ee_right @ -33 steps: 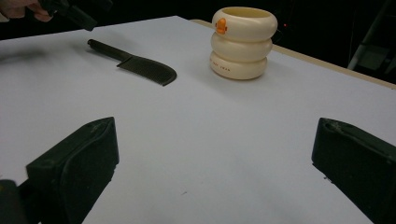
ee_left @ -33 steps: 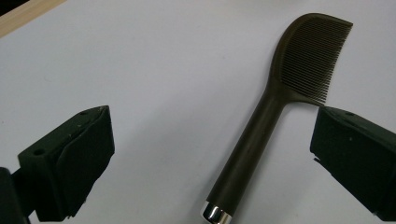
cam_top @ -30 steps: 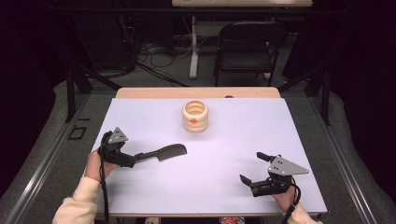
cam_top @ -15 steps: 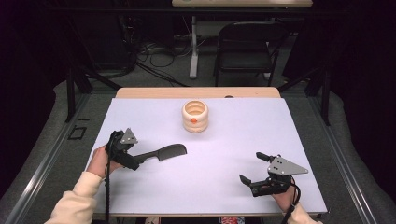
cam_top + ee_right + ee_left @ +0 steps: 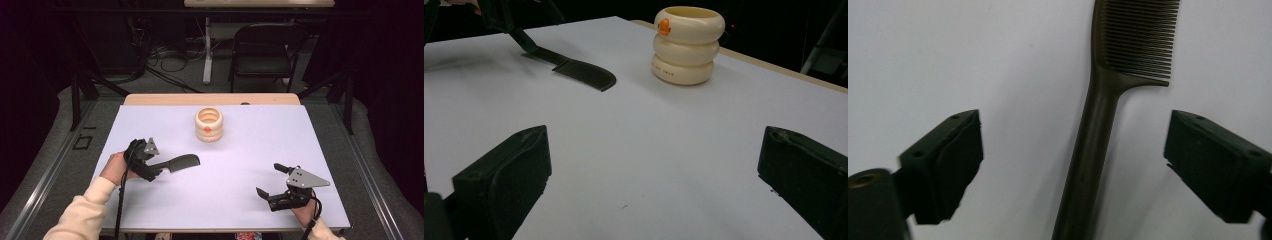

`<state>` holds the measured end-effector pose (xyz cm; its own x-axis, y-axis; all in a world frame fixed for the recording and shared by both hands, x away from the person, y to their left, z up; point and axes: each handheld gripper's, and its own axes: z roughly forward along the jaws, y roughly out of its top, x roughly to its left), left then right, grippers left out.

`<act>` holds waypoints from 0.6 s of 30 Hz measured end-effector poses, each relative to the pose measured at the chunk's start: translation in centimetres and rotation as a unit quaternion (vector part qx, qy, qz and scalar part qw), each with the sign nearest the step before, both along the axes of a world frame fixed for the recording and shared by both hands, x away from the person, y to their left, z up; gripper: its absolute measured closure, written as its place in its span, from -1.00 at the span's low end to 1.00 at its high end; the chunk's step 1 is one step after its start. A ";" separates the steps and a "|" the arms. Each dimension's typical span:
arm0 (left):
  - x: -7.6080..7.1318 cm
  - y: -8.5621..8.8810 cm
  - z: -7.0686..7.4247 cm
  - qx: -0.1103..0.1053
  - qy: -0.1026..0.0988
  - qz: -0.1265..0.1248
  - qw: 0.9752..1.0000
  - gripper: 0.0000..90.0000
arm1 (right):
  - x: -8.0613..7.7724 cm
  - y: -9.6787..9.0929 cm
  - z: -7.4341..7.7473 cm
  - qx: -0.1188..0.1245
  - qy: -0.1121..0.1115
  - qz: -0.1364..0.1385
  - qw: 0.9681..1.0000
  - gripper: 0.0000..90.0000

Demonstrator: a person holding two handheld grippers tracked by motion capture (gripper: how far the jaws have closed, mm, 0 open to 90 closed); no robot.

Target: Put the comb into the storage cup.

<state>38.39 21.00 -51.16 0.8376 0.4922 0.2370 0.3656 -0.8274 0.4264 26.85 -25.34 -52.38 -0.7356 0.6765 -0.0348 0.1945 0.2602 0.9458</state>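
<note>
A dark brown comb point(image 5: 181, 162) lies flat on the white table, teeth end toward the right. My left gripper point(image 5: 154, 170) is at its handle end. In the left gripper view the comb's handle point(image 5: 1093, 135) runs up between the two pads point(image 5: 955, 160), with a gap on each side. The jaws have just been closing a little and still stand open around the handle. My right gripper point(image 5: 268, 179) rests open near the front right of the table, with nothing between its fingers point(image 5: 509, 170). The comb point(image 5: 584, 74) lies far ahead of it.
A cream ribbed cup point(image 5: 209, 125) with an orange mark stands upright at the back middle of the table point(image 5: 280, 135); it also stands ahead in the right gripper view as the cup point(image 5: 688, 45). A dark chair point(image 5: 265, 47) and cables sit behind the table.
My left gripper has slid to the right along the table until its jaws straddle the comb's handle. The right gripper and the cup have stayed put.
</note>
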 end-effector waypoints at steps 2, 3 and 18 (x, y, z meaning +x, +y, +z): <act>0.1 -0.3 0.0 0.008 0.002 -0.009 1.000 -0.64 | 0.0 0.0 0.0 0.001 0.001 0.000 1.000 -1.00; 0.1 -0.5 0.0 0.013 0.006 -0.012 1.000 -0.58 | 0.0 0.0 0.0 0.002 0.001 0.000 1.000 -1.00; 1.1 -2.4 -0.9 0.080 0.051 -0.056 0.994 0.28 | 0.0 0.1 0.0 0.002 0.001 0.003 1.000 -1.00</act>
